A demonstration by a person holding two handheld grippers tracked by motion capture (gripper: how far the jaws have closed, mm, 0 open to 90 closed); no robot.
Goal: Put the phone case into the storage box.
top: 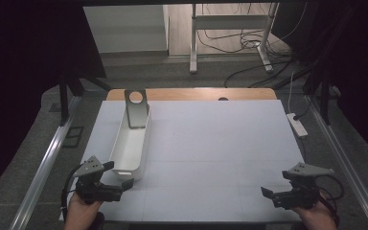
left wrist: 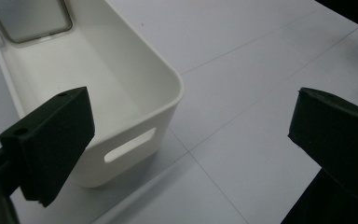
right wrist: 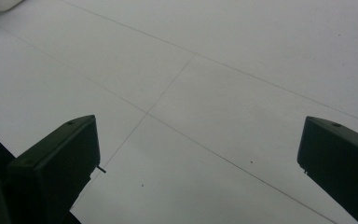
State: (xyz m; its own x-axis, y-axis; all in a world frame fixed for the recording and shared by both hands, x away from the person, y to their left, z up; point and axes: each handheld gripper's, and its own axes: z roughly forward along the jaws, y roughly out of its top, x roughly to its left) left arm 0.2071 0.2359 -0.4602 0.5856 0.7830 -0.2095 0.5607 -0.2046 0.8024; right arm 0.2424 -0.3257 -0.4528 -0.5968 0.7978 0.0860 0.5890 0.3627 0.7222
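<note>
A long white bin (top: 130,143) lies on the left part of the white table top (top: 211,158), running away from the person, its near end close to the table's front edge. Its short near wall has a slot handle, seen plainly in the left gripper view (left wrist: 129,145). Inside the bin, at its far end, a grey metal plate (top: 136,108) with a round hole near its top leans upright and rises above the rim; its lower edge shows in the left gripper view (left wrist: 30,18) resting on the bin's floor.

The left gripper (top: 120,178) sits just beside the bin's near end, held in the person's left hand (top: 82,206). Its jaws stand wide apart and hold nothing; in its own view (left wrist: 186,135) one jaw hangs over the bin's near corner and the other over bare table.

The right gripper (top: 268,194) is well apart from the bin, near the table's front right corner, in the person's right hand (top: 316,213). Its jaws are also spread wide and empty, over bare table crossed by thin lines (right wrist: 196,154).

A white power strip (top: 297,123) lies off the table's right edge.
</note>
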